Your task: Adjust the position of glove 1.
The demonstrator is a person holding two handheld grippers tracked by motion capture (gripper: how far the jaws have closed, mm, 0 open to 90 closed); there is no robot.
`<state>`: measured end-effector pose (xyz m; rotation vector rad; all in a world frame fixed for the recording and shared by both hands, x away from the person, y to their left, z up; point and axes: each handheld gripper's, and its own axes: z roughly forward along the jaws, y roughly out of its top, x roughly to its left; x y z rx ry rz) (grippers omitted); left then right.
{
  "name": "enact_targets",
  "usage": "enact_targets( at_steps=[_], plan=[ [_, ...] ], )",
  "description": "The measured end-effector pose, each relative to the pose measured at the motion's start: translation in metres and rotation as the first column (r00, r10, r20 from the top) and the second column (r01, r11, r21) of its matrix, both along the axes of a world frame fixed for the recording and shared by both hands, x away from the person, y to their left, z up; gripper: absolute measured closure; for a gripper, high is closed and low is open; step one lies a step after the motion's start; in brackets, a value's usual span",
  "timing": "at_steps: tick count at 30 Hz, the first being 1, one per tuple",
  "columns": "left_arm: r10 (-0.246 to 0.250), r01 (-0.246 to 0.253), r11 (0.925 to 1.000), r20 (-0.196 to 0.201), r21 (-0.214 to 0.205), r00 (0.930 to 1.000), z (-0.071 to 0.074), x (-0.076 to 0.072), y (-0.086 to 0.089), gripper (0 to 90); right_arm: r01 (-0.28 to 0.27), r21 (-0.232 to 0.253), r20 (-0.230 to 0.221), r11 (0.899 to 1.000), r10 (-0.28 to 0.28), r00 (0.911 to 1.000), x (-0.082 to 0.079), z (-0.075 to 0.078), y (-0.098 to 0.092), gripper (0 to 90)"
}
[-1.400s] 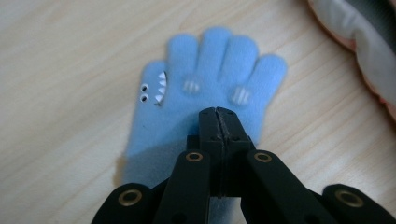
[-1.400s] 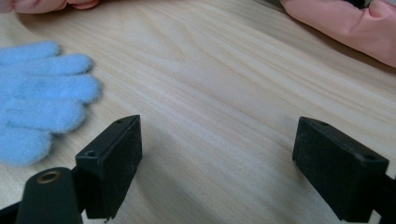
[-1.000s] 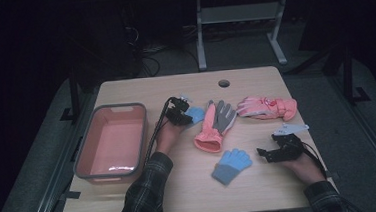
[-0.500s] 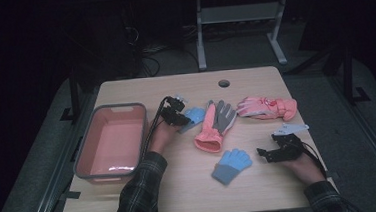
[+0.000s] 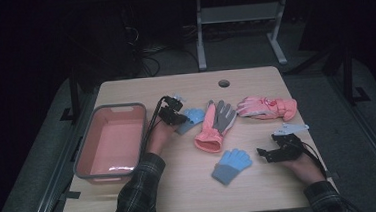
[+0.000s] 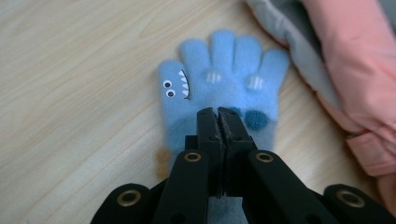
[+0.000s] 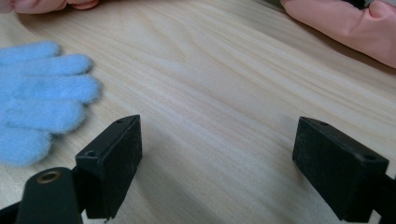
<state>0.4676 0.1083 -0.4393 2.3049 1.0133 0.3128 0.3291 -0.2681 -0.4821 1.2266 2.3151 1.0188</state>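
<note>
We have the left gripper (image 6: pixel 218 112) pinched shut on the shark glove (image 6: pixel 223 86), a small blue one lying flat on the table (image 5: pixel 192 196) just right of the bin (image 5: pixel 109 141); the jaws meet on its palm, below the fingers. In the left gripper view the glove's long axis runs straight away from the jaws, cuff toward us and fingertips far, with the pink-and-grey glove (image 6: pixel 355 70) touching its right edge. From above, the bin sits on the near side of our left hand (image 5: pixel 158 137), so we judge the coming carry to be a short swing left (the left hand is plainly the nearer one). The right gripper (image 7: pixel 217 158) rests with jaws wide apart, holding nothing, low over bare wood; the second blue glove (image 7: pixel 42 98) lies off its left jaw. The high view also gives us the pink glove (image 5: pixel 267 107) farther right; only the left gripper view shows the shark's eyes and teeth.
</note>
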Motion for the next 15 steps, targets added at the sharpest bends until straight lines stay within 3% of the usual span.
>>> enact_targets(
  at_steps=[6,15],
  plan=[
    [0.012,-0.012,0.999,0.003,-0.042,0.9999,0.019,-0.008,0.004,88.8,0.0,0.0,0.0,1.0,0.0,1.0,0.0,0.0,0.0,15.3],
    [-0.014,0.017,0.9943,0.032,-0.105,0.9994,0.055,-0.032,0.015,88.8,-0.001,0.003,0.0,1.0,0.001,1.0,0.0,0.0,0.0,18.0]
  ],
)
